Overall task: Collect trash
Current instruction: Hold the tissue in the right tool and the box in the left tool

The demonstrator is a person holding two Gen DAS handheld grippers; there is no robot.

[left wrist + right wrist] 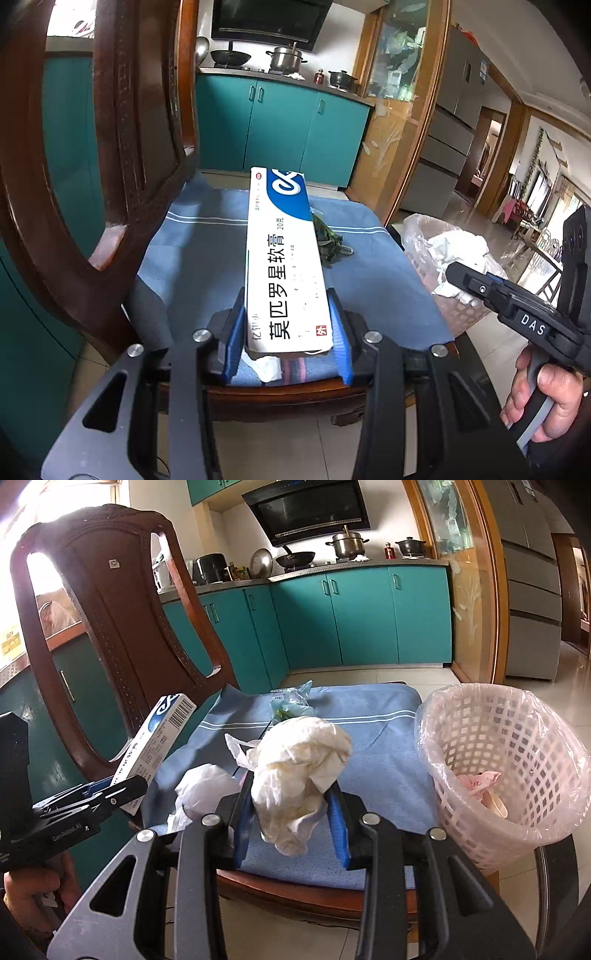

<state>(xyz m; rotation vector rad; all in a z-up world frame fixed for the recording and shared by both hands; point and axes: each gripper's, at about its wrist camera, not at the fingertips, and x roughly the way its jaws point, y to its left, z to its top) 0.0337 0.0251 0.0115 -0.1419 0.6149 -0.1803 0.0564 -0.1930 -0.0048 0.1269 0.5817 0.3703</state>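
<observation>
My left gripper (288,332) is shut on a long white and blue ointment box (284,254), held over the blue chair cushion (192,251); box and gripper also show in the right wrist view (155,746). My right gripper (291,812) is shut on a crumpled white tissue wad (299,768) above the cushion (369,753). A pink lattice trash basket (506,760) with a plastic liner stands right of the chair and holds some scraps. Another crumpled tissue (203,790) lies on the cushion at the left. A clear plastic wrapper (291,701) and green leaves (328,240) lie farther back.
The dark wooden chair back (110,635) rises at the left. Teal kitchen cabinets (362,616) with pots on the counter stand behind. A glass partition (469,590) and a grey fridge (532,583) are at the right. The floor is tiled.
</observation>
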